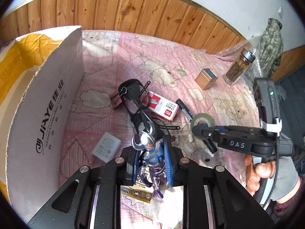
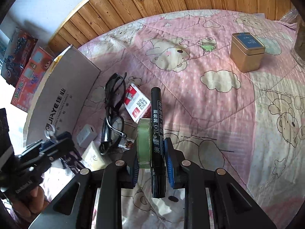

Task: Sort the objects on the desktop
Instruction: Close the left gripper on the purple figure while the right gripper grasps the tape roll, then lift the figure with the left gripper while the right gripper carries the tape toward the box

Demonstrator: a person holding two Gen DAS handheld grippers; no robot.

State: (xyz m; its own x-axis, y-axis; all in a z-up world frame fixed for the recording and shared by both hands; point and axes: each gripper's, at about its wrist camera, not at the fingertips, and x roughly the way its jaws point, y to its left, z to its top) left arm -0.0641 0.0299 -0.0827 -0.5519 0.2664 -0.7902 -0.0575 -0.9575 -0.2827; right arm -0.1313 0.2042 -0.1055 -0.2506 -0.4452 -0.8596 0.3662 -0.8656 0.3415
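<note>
Toy figure [image 1: 150, 156] first: in the left wrist view your left gripper [image 1: 151, 164] is closed on its body, just above the pink bed cover [image 1: 118, 61]. Lift it straight, so its legs do not catch the glasses [image 1: 137, 103], then carry it to the cardboard box [image 1: 43, 114] at the left. In the right wrist view your right gripper [image 2: 152, 164] squeezes a roll of green tape [image 2: 144, 145] and a black marker [image 2: 157, 143] together. Two things in one grip can slip, so keep the pressure and move slowly.
</note>
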